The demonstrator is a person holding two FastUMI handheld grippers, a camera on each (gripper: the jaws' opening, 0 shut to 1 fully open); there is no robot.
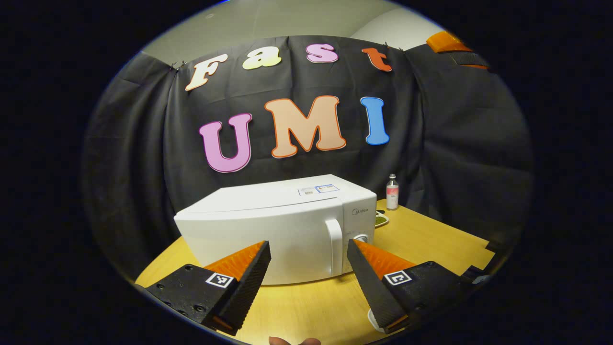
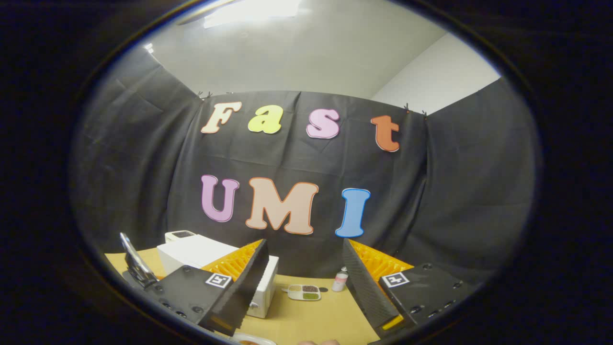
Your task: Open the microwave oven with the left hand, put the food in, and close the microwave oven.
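A white microwave oven (image 1: 278, 225) stands shut on the wooden table (image 1: 431, 239), its vertical handle (image 1: 335, 244) at the door's right edge. My left gripper (image 1: 309, 249) is open just in front of the door, with the handle between and beyond its fingers, nothing held. In the right gripper view the microwave oven (image 2: 201, 254) sits at lower left. A small white tray of food (image 2: 303, 292) lies on the table to its right; in the left gripper view the tray of food (image 1: 381, 219) peeks from behind the oven. My right gripper (image 2: 304, 270) is open and empty, held back from the tray.
A small bottle with a pink label (image 1: 392, 192) stands behind the tray near the back cloth; it is also the bottle (image 2: 340, 281) beside my right finger. A white round object (image 2: 249, 339) lies at the table's near edge. A metal clip-like thing (image 2: 134, 263) sits at far left.
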